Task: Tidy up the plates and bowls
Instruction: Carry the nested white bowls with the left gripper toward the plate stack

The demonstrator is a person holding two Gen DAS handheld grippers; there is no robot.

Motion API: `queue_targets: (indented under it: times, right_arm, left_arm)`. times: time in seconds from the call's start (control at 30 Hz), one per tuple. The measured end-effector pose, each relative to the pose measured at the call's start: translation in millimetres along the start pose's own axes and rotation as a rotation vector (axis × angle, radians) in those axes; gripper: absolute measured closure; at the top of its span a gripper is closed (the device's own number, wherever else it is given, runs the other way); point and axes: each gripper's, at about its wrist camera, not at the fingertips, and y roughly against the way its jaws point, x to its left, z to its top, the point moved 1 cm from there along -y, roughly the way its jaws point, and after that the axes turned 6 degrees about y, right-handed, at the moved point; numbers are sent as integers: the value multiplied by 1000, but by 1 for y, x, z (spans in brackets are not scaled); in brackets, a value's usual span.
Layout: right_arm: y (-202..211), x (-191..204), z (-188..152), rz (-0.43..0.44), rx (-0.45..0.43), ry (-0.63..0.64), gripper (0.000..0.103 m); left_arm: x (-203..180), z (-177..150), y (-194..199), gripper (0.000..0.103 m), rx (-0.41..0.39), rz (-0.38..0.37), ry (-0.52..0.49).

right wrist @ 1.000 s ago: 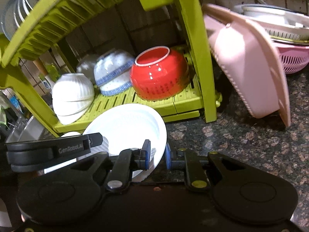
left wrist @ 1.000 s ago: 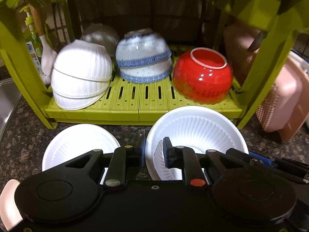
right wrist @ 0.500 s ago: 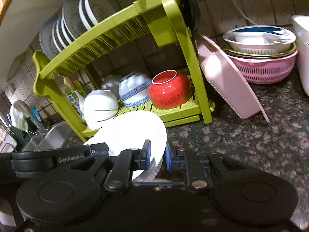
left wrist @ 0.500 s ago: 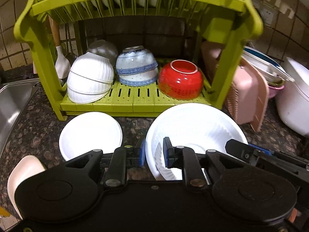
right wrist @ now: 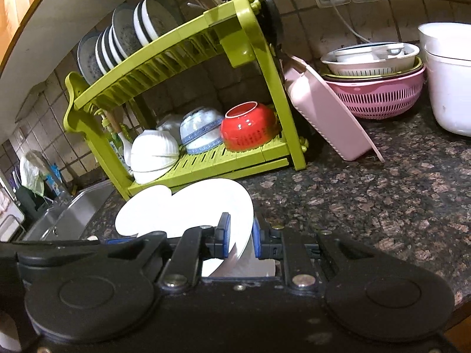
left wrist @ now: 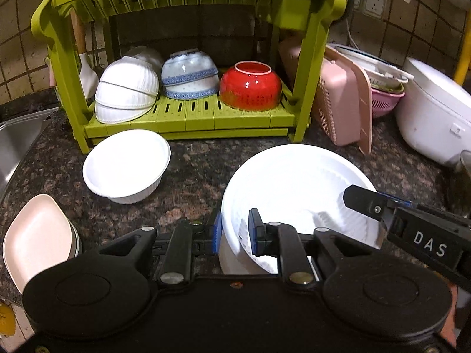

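Observation:
A large white ribbed bowl [left wrist: 294,188] is held tilted over the dark granite counter, in front of the green dish rack [left wrist: 188,117]. My left gripper [left wrist: 234,232] is shut on its near rim. My right gripper [right wrist: 240,235] is shut on its right rim, and its fingers [left wrist: 368,203] show at the right of the left wrist view. From the right wrist camera the same bowl [right wrist: 206,206] is seen edge-on. A second white bowl [left wrist: 126,164] stands upright on the counter to the left. A pink square plate [left wrist: 35,235] lies at the near left.
The rack's lower shelf holds stacked white ribbed bowls [left wrist: 126,91], blue-patterned bowls [left wrist: 190,73] and a red bowl [left wrist: 250,85], all upturned. Plates [right wrist: 126,35] fill its top tier. A pink tray [right wrist: 323,111], pink colander [right wrist: 379,94] and white cooker [left wrist: 432,117] stand right; a sink [right wrist: 64,214] lies left.
Both grippers have drawn back from the rack with the large white bowl still in them. The rack now looks smaller and its whole frame shows.

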Motion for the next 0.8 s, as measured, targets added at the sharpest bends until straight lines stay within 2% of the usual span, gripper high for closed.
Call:
queue_targets:
  times: [0.33, 0.8]
  right_arm:
    - [-14, 2, -16, -7, 59, 43, 84]
    - [-25, 5, -19, -76, 73, 100, 84]
  left_arm:
    - [10, -12, -11, 79, 59, -3, -3]
    - [12, -11, -23, 79, 91, -42, 4]
